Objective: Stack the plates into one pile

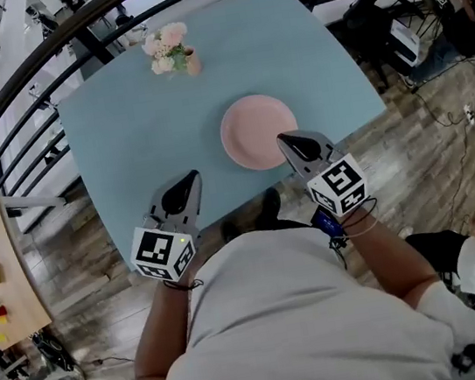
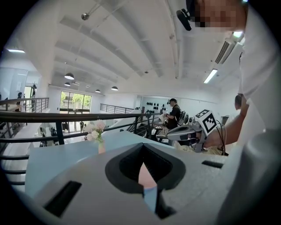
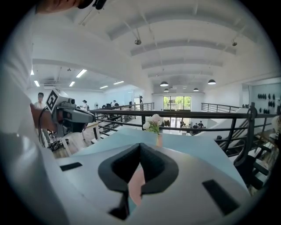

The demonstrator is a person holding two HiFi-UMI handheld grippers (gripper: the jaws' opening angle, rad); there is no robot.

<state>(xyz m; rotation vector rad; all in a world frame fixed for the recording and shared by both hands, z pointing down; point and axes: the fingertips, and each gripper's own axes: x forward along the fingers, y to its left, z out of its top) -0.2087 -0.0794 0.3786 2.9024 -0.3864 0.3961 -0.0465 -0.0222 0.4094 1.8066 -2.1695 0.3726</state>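
Pink plate (image 1: 257,130) flat on blue table (image 1: 140,128), near the middle, toward the near edge; one plate or a pile, cannot tell; flowers (image 1: 168,49) at 11 o'clock from it, well apart, by the far edge.

Left gripper (image 1: 190,179) at 7 o'clock from plate, over the near table edge, pointing to 12; fingers closed tip to tip, nothing between them; only a sliver of plate seen through the gap behind the tips.

Right gripper (image 1: 288,140) at 4 o'clock of plate, tip overlapping the rim in head view; touching or above, cannot tell; fingers closed together, holding nothing.
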